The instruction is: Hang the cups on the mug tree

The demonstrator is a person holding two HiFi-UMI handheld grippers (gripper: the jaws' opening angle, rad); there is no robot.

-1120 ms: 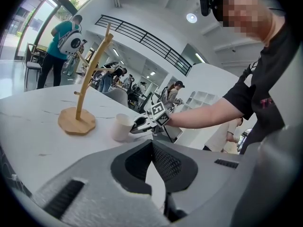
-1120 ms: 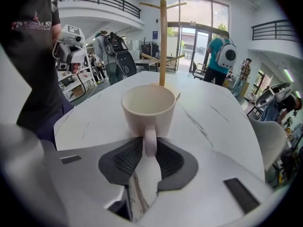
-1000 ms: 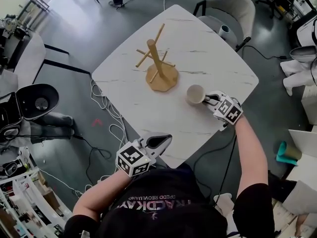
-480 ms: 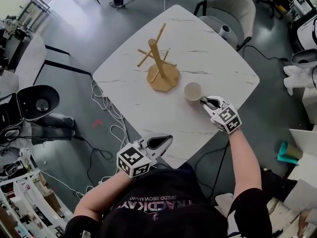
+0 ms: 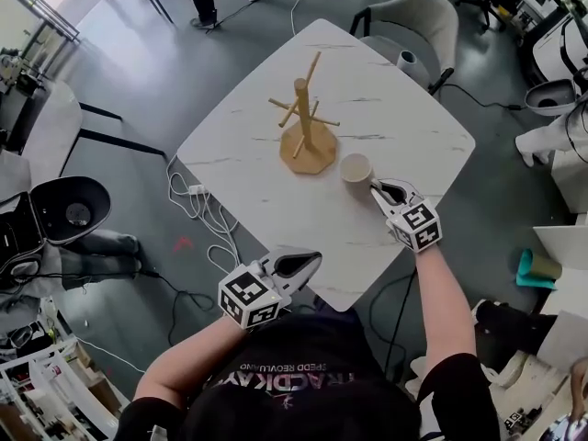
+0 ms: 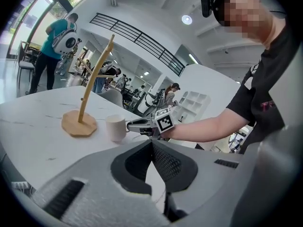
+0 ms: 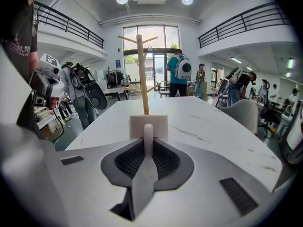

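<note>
1. Right claw [image 5: 378, 188] — jaws just been closing, now clamped on the thin handle [image 7: 148, 131] of a cream cup [image 5: 356, 168].
2. Cup straight off the right claw's tips, mouth up, over the white marbled worktop [image 5: 404, 108]; resting or lifted, cannot tell.
3. Beyond the cup, further along the right claw's line: a wooden mug tree [image 5: 303, 129], upright on its base, near the cup but not touching it.
4. Left claw [image 5: 309, 262] — jaws together, nothing between them, tips at the worktop's near edge, well apart from the right claw and the cup.
</note>
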